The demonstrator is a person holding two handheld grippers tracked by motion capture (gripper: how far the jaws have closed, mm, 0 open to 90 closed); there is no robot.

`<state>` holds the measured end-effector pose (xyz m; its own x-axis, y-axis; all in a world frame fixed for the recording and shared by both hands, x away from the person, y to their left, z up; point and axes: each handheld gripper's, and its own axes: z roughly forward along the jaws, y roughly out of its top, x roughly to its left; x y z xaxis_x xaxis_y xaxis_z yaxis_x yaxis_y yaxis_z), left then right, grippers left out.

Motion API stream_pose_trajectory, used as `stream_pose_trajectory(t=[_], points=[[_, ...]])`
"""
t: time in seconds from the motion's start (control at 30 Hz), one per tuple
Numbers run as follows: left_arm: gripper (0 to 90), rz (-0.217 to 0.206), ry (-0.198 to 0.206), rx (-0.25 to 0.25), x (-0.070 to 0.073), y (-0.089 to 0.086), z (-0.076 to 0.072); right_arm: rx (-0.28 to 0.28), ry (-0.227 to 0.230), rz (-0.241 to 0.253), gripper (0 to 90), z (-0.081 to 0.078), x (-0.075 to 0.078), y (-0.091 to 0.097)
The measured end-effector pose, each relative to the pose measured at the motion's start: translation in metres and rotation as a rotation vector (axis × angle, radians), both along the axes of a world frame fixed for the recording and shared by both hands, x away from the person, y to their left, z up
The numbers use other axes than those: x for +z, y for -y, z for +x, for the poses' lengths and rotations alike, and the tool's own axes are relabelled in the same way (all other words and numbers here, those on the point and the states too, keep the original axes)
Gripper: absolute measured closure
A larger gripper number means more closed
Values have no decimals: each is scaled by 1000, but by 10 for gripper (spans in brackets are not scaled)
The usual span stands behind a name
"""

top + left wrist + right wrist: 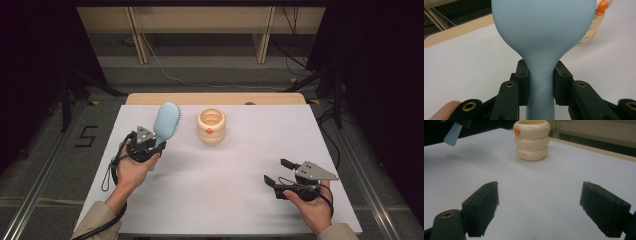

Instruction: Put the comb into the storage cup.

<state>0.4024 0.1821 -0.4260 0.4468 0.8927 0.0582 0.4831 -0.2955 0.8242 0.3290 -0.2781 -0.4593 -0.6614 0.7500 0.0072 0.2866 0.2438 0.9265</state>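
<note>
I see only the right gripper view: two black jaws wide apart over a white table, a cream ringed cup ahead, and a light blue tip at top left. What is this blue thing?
Observer: It is the handle end of a light blue hairbrush. The left tool holds it by the narrow neck, jaws pressed on both sides.
Operator: Is the brush lying on the table?
Observer: No. In the high view it is lifted, head pointing away from the person, left of the cup.
Operator: Is something inside the cup?
Observer: From above, its opening looks empty.
</note>
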Motion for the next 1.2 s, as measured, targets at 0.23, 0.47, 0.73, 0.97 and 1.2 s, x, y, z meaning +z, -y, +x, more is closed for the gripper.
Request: stream_pose_trajectory(t=[0.23,0.47,0.73,0.97,1.2], points=[[699,-4,26,-10,0,5,-3,-1,-2,-2,162,0,0,0],[699,-31,39,-29,1,12,-8,-1,-2,-2,162,0,0,0],[699,-36,29,-49,-1,18,-10,0,-3,-5,162,0,0,-1],[699,-36,35,-74,0,24,-13,4,-4,-5,162,0,-1,-1],[699,-56,37,-83,3,24,-14,7,-9,-4,162,0,-1,-2]])
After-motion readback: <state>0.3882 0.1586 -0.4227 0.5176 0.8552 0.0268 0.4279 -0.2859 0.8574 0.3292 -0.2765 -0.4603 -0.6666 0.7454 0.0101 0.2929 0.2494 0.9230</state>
